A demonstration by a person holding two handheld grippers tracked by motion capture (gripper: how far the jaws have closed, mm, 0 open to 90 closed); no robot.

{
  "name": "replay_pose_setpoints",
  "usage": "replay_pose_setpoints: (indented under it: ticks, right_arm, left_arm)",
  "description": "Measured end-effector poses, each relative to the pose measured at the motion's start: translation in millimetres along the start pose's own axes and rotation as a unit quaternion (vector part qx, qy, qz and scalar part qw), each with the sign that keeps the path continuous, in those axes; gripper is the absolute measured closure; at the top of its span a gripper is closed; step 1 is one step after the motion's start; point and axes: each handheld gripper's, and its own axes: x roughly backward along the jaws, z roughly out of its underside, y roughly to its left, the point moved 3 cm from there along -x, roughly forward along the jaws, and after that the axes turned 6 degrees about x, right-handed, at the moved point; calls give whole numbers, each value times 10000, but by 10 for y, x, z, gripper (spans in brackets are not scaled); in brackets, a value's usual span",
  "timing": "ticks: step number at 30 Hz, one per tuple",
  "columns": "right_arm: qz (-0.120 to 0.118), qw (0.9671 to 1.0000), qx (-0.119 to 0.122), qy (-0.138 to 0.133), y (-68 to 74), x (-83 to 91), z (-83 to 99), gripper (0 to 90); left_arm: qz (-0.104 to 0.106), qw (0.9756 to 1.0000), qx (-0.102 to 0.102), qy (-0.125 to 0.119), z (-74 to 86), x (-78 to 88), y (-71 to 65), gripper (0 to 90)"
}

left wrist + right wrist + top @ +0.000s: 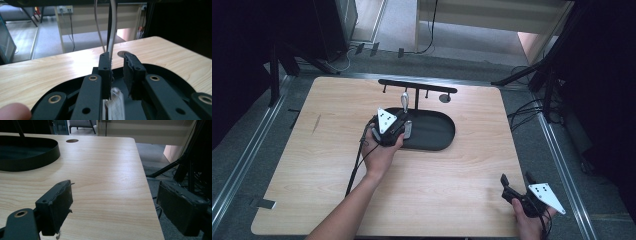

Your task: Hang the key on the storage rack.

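From above, the left gripper (pixel 398 121) sits over the nine o'clock end of a black oval tray (pixel 437 131) near the counter's (pixel 462 175) centre. A metal utensil (pixel 405 101) stands up at twelve o'clock of that gripper, under a black rack (pixel 417 86). The right gripper (pixel 516 181) rests at the five o'clock corner, its fingers wide apart and empty.

In the left gripper view, the fingers (pixel 104 70) stand a little apart, the left one against a thin metal handle (pixel 111 37); whether it is pinched I cannot tell.

In the right gripper view, the fingers (pixel 56 205) gape over bare wood, the tray (pixel 30 157) at ten o'clock.
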Motion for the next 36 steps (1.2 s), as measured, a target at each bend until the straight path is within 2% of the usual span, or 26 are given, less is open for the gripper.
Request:
replay_pose_setpoints:
  ticks: [14,18,22,23,24,25,27,28,30,31,32,33,34,35,36]
  right_arm:
    - [-2,10000,14,6,0,-2,0,139]
    - [-5,10000,14,1,1,-1,0,138]
    - [-6,10000,15,1,1,-1,0,139]
    - [-8,10000,21,0,1,-2,0,138]
    - [-8,10000,21,0,1,-2,0,138]
    - [-7,10000,23,-2,2,-4,0,138]
    - [1,10000,22,3,3,-5,-1,138]
    - [4,10000,26,4,3,-5,0,138]
    - [9,10000,36,4,3,-5,-1,138]
    - [9,10000,37,3,3,-6,-1,139]
    - [9,10000,37,3,3,-6,-1,139]
    - [11,10000,46,3,3,-7,-1,139]
    - [11,10000,46,3,3,-7,-1,139]
    - [12,10000,51,6,4,-7,-1,138]
    - [12,10000,51,6,4,-7,-1,138]
  left_arm:
    - [63,9999,81,15,-5,53,26,712]
    - [131,9999,111,14,13,113,39,695]
    - [185,9996,212,-94,1,219,80,676]
    - [185,9996,181,-128,-3,246,96,627]
    - [164,9996,154,-147,-4,269,110,627]
    - [253,9995,181,-115,-2,311,134,599]
    - [286,9994,166,-112,-2,330,144,527]
    - [265,9996,37,-99,-7,373,156,481]
    - [274,9996,42,-77,-14,398,160,367]
    - [283,9995,109,-32,-25,428,167,301]
    - [267,9995,177,3,-37,460,174,301]
    - [225,9995,197,25,-49,492,178,217]
    - [145,9997,165,43,-59,526,183,217]
    - [42,9999,92,50,-69,561,186,162]
    - [-58,10000,26,66,-78,599,187,162]
